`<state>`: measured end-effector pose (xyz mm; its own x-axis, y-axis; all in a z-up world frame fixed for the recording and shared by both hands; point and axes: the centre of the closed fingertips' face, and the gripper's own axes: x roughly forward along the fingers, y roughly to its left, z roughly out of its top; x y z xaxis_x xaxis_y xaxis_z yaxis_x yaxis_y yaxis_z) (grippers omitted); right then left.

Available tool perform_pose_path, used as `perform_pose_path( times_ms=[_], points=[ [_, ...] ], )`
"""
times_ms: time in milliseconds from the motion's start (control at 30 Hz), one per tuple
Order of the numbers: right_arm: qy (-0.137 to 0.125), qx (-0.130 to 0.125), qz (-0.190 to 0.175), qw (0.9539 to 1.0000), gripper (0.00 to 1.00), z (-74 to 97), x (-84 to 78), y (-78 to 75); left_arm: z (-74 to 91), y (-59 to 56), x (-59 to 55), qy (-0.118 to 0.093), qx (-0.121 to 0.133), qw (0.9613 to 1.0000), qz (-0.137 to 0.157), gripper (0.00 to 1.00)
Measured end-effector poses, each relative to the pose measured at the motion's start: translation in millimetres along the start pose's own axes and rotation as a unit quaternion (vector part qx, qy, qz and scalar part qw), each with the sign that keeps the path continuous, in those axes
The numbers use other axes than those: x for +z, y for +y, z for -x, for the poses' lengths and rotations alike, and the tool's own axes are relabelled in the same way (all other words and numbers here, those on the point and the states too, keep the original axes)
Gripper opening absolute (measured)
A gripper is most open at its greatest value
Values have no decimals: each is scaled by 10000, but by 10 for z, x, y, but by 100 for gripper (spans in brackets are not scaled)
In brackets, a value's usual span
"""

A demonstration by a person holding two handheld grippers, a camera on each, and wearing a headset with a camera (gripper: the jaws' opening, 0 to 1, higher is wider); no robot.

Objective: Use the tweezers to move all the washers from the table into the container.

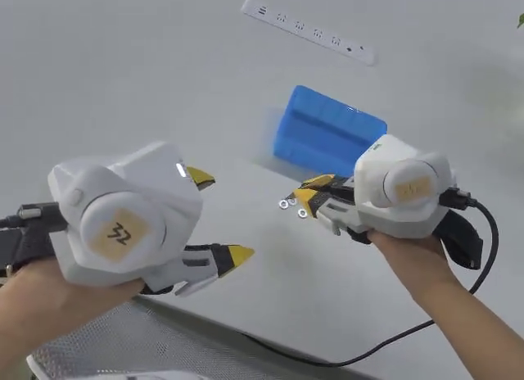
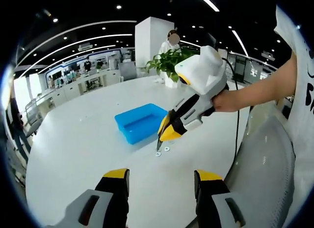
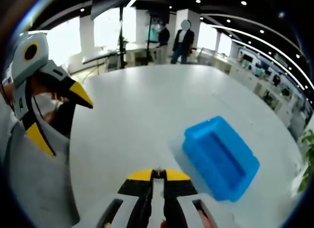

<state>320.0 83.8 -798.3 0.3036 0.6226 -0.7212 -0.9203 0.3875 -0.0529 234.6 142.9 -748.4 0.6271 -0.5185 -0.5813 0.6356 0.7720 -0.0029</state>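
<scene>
Washers [image 1: 288, 204] lie on the counter [image 1: 164, 85] just beside the container [image 1: 327, 134]; right tool [image 1: 309, 196], pinching tweezers [image 2: 158, 144], points at them for a pick; left tool [image 2: 162, 176], spread, hangs farther off.

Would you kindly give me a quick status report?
Left gripper tongs open. Right gripper shut on tweezers, tip by the washers on the table. Blue container just beyond; nothing between.

Open table [image 1: 147, 93] left of blue container [image 1: 323, 134]; power strip [image 1: 311, 24] well behind; cable [image 1: 393, 339] along near edge
</scene>
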Motion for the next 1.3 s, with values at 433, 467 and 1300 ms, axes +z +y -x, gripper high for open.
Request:
perform_pose_path(
  times_ms=[433,467,1300],
  points=[
    [387,341,167,9985,2,2,-113,156,-58,-43,-12,78,-43,9998,-161,49],
    [499,400,154,9978,2,-1,-149,186,-57,-48,-9,62,-58,9999,-146,48],
    [440,404,515,9969,2,-47,-179,295,-786,-271,479,-346,-1466,9821,-1131,10]
  ],
)
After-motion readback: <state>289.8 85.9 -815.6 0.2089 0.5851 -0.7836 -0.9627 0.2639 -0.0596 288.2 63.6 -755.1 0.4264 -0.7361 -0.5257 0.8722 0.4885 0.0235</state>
